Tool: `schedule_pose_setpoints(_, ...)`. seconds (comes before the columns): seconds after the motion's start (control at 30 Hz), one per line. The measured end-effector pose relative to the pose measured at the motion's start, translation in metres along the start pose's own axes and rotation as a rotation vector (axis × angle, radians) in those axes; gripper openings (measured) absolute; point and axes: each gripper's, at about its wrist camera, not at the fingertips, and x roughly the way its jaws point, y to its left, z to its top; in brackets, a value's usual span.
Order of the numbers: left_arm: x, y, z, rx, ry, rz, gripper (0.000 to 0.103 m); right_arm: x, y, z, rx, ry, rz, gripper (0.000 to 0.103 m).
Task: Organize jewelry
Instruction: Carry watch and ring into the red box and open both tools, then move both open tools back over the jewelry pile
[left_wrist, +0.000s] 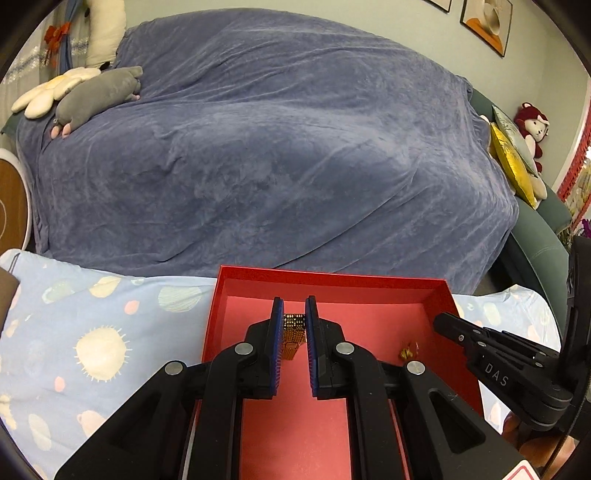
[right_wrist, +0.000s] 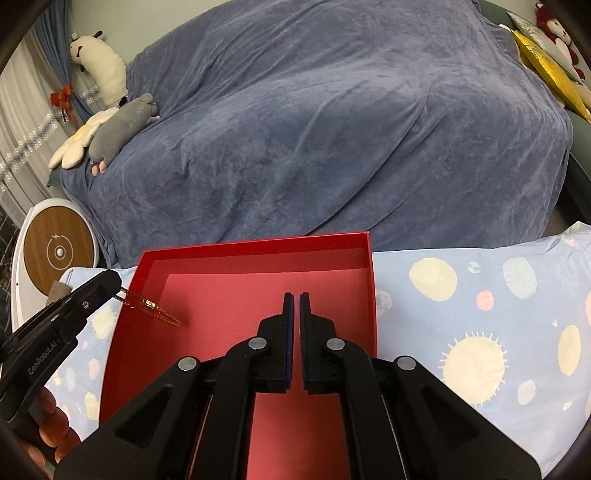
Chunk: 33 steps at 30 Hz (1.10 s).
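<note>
one red box (left_wrist: 441, 295), one gold bracelet (left_wrist: 294, 334), one small gold trinket (left_wrist: 408, 352), two tongs (left_wrist: 294, 306), one patterned cloth (left_wrist: 103, 332)

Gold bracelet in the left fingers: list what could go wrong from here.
1. The gold bracelet is pinched at one end only, its free end trailing toward the red box floor; a slack pinch in the left gripper could drop it in a heap.
2. A small gold piece already lies in the box; the chain could land on it and tangle.
3. The shut right gripper hovers close over the same box, so the two may collide.
</note>
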Motion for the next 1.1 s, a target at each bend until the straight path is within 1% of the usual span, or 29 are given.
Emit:
schedule_pose_setpoints(0.07,0.012,0.007,0.001,-0.026,0.018,-0.001,0.009,0.006,-0.002,0.003,-0.001,0.001,-0.012,0.004)
schedule_pose_setpoints(0.13,0.014,0.011,0.001,-0.045,-0.006,0.010,0.009,0.005,-0.002,0.005,-0.010,-0.016,-0.031,0.005)
schedule_pose_setpoints(0.17,0.012,0.013,0.001,-0.049,-0.021,0.024,0.012,0.002,-0.002,0.003,-0.016,-0.029,-0.037,0.009)
schedule_pose_setpoints(0.2,0.008,0.013,0.001,-0.043,-0.034,0.030,0.015,-0.003,-0.002,0.001,-0.016,-0.044,-0.033,0.019)
schedule_pose_setpoints(0.23,0.005,0.012,0.001,-0.031,-0.041,0.036,0.019,-0.008,-0.003,-0.001,-0.011,-0.058,-0.030,0.025)
schedule_pose_setpoints(0.27,0.000,0.011,0.001,-0.016,-0.048,0.046,0.032,-0.015,-0.005,-0.005,-0.004,-0.074,-0.023,0.034)
schedule_pose_setpoints(0.3,-0.008,0.010,-0.001,-0.003,-0.058,0.055,0.043,-0.024,-0.005,-0.011,0.002,-0.087,-0.012,0.037)
schedule_pose_setpoints(0.37,-0.024,0.011,-0.003,0.006,-0.087,0.059,0.045,-0.038,-0.005,-0.020,0.001,-0.095,0.011,0.037)
schedule_pose_setpoints(0.43,-0.041,0.014,-0.009,0.000,-0.085,0.039,0.047,-0.059,-0.004,-0.033,0.002,-0.108,0.034,0.038)
schedule_pose_setpoints(0.5,-0.062,0.017,-0.018,-0.022,-0.085,0.010,0.051,-0.081,-0.003,-0.048,0.011,-0.115,0.063,0.048)
schedule_pose_setpoints(0.6,-0.100,0.017,-0.040,-0.014,-0.102,0.000,0.063,-0.117,-0.003,-0.076,0.024,-0.119,0.098,0.051)
schedule_pose_setpoints(0.63,-0.112,0.016,-0.049,-0.010,-0.106,-0.002,0.065,-0.128,-0.003,-0.084,0.028,-0.123,0.102,0.051)
schedule_pose_setpoints(0.7,-0.132,0.015,-0.069,-0.001,-0.109,-0.002,0.066,-0.150,-0.005,-0.103,0.039,-0.134,0.110,0.055)
schedule_pose_setpoints(0.77,-0.145,0.014,-0.089,0.003,-0.080,-0.013,0.066,-0.168,-0.008,-0.123,0.047,-0.142,0.105,0.056)
schedule_pose_setpoints(0.87,-0.160,0.016,-0.121,-0.013,-0.041,-0.027,0.066,-0.190,-0.011,-0.156,0.037,-0.148,0.074,0.056)
schedule_pose_setpoints(1.0,-0.173,0.013,-0.162,-0.001,0.004,-0.006,0.066,-0.205,-0.014,-0.196,0.041,-0.121,0.063,0.056)
schedule_pose_setpoints(1.1,-0.179,0.014,-0.190,-0.007,0.050,-0.015,0.066,-0.211,-0.011,-0.223,0.022,-0.107,0.047,0.056)
